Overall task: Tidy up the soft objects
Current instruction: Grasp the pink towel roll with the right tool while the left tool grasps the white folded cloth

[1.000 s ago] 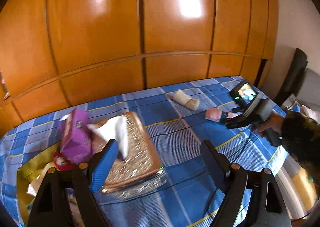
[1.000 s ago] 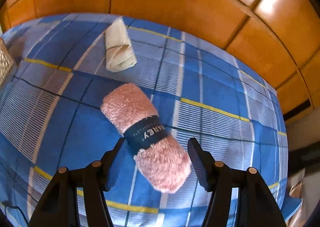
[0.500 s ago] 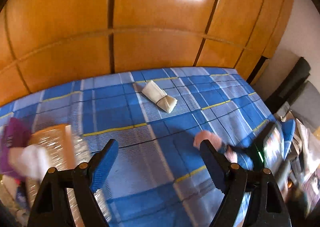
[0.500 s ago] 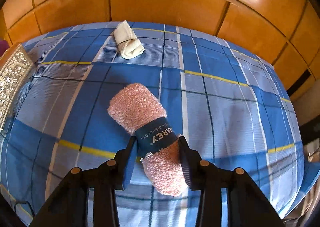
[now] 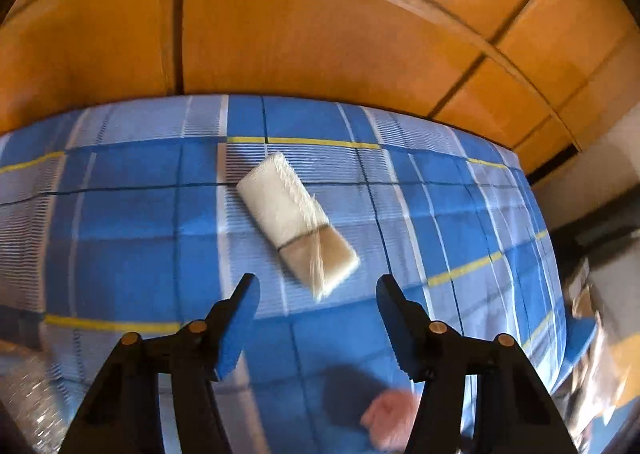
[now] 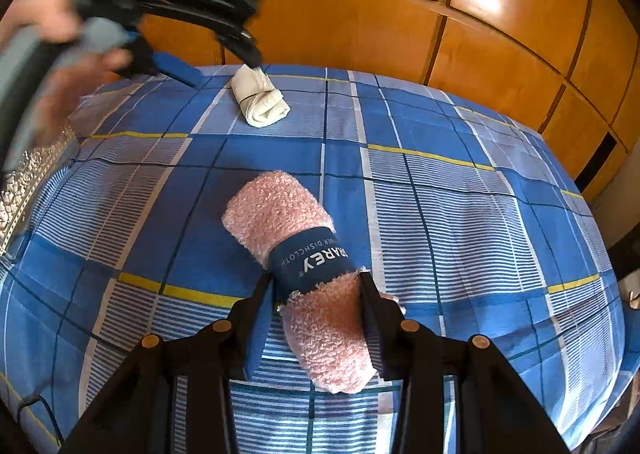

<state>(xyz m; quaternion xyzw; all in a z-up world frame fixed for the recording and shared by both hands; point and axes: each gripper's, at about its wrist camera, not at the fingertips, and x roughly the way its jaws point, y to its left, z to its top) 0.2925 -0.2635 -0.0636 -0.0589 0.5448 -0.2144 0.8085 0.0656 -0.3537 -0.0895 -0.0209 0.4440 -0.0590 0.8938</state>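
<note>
A rolled pink cloth (image 6: 304, 274) with a dark blue paper band lies on the blue plaid bedspread (image 6: 460, 214). My right gripper (image 6: 316, 282) is shut on the pink cloth, one finger on each side of the roll. A rolled cream cloth (image 5: 296, 218) lies further back on the bed; it also shows in the right wrist view (image 6: 260, 100). My left gripper (image 5: 316, 294) is open and empty, just short of the cream cloth. The left gripper shows in the right wrist view (image 6: 248, 54), above the cream cloth. The pink cloth shows blurred in the left wrist view (image 5: 388, 418).
Orange wooden wardrobe doors (image 6: 400, 6) stand behind the bed. A shiny silver patterned tray (image 6: 24, 190) lies at the left edge of the bed. The bed's right edge (image 5: 576, 334) drops off beside dark furniture.
My right gripper has closed on the pink cloth roll. My left gripper has swung right from the tray side and come close to the cream cloth.
</note>
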